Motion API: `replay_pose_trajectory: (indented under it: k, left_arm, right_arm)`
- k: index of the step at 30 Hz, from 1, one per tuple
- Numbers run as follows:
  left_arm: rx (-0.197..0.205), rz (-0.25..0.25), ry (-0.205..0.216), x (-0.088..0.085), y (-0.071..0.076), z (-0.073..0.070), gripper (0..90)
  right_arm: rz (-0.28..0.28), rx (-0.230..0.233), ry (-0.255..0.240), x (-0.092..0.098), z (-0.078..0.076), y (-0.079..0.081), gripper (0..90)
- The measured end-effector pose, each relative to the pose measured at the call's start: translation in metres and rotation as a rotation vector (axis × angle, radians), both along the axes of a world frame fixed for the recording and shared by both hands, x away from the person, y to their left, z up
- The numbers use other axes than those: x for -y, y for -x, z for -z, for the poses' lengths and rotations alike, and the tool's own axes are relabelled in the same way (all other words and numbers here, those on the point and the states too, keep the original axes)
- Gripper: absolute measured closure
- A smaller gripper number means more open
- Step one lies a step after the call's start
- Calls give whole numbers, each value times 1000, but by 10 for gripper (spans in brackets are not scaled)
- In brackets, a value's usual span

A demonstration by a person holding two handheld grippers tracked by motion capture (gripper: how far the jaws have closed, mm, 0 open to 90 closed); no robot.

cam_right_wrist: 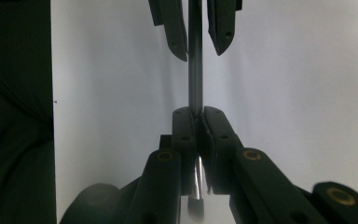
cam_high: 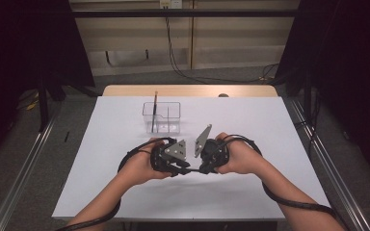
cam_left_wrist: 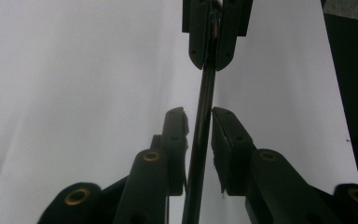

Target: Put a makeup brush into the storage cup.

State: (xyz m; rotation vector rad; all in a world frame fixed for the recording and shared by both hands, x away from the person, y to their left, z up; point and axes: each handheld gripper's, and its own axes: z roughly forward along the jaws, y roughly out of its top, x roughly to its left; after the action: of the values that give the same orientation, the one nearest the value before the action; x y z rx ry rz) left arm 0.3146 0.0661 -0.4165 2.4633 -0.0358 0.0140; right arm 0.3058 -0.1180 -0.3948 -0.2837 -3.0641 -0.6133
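From the high view I see my two hands meeting at the centre of the white worktop (cam_high: 125,192), just below mid-frame. The left tongs (cam_high: 182,169) and the right tongs (cam_high: 197,170) point at each other, tips almost touching, with a thin dark rod (cam_high: 191,170) bridging them. Above them, toward the upper middle, a clear plastic organiser (cam_high: 162,117) stands well apart, with a dark pencil-like stick (cam_high: 154,109) upright in it.

In the left gripper view the rod (cam_left_wrist: 200,135) runs up the middle of the frame between my left tongs (cam_left_wrist: 199,114). Slim gaps show on both sides of it, so I read them as not yet pressing. At the top centre the right tongs (cam_left_wrist: 212,63) are clenched on the rod's far end.

In the right gripper view my right tongs (cam_right_wrist: 196,112) grasp the rod (cam_right_wrist: 195,60) at centre frame. Its shiny end (cam_right_wrist: 196,184) pokes out below. At the top the left tongs (cam_right_wrist: 200,51) straddle it loosely.
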Motion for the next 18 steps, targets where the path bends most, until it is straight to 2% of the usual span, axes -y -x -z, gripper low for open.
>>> replay_pose_trajectory:
  k: [12,18]
  left_arm:
    - [0,8,-8,0,1,3,813]
    - [3,6,-7,-1,2,4,826]
  right_arm:
    - [-4,-4,-16,1,-4,0,844]
    - [4,-11,-64,4,-9,-2,844]
